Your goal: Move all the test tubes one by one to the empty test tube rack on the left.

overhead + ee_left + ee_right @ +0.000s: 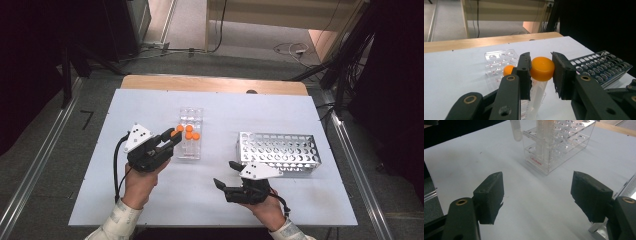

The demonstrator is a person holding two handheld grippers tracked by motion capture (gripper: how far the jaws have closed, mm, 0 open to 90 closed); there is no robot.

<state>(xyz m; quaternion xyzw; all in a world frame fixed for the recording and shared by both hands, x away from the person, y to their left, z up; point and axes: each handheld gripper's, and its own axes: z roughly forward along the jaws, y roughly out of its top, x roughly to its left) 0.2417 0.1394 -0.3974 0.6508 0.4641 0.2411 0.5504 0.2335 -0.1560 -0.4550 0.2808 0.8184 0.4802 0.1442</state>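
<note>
Left gripper [172,137] is clamped on an orange-capped tube [541,72]. In the left gripper view both jaws press the cap from either side and the clear tube body hangs down between them, tilted a bit. The tube sits at the near left side of the clear rack [190,133], lifted; in the right gripper view I see its rounded bottom [516,131] hanging beside the rack's wall, off the table. I can't tell whether it touches the rack.

The clear rack [554,147] stands on the white table [150,200] left of centre, nearer the far edge than the near one. Three more orange caps [190,133] show in it in the high view, bunched at its middle. One of them [508,70] sits just behind my left jaw in the left gripper view.

Right gripper [223,173] is released, jaws wide apart, nothing between them but bare table. It sits near the near edge, right of centre, pointing left toward the clear rack, well apart from it.

The perforated metal rack [278,151] lies on the right half of the table, just beyond the right gripper.
</note>
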